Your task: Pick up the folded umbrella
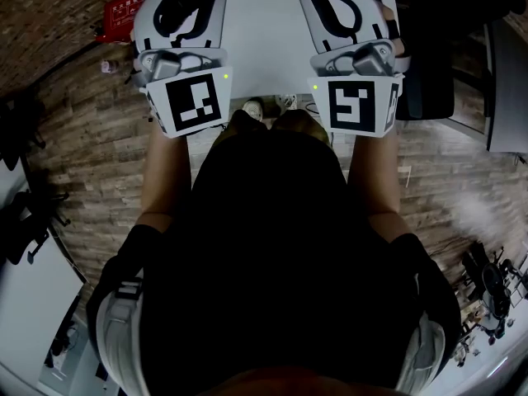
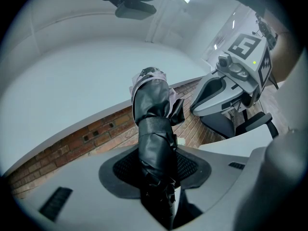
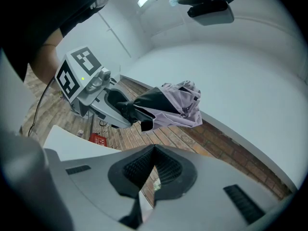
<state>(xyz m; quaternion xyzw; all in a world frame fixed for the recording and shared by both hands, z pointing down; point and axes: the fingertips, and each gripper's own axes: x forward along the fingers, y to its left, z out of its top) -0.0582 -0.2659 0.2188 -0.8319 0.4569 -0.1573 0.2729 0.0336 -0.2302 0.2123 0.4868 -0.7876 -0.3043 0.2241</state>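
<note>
Now your left gripper (image 2: 155, 165) clamps the folded umbrella (image 2: 153, 114) over the white table (image 1: 264, 40); your right gripper (image 3: 153, 150) is clenched empty.

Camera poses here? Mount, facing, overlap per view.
Head view: on the person's head, facing steeply down; shows torso, forearms, left gripper and right gripper by a white table.
Left gripper view: rides the left gripper, looks along its fingers, shut on the folded umbrella.
Right gripper view: rides the right gripper, looks along its shut, empty fingers.
Shared: each gripper view shows the folded umbrella and the other gripper.
</note>
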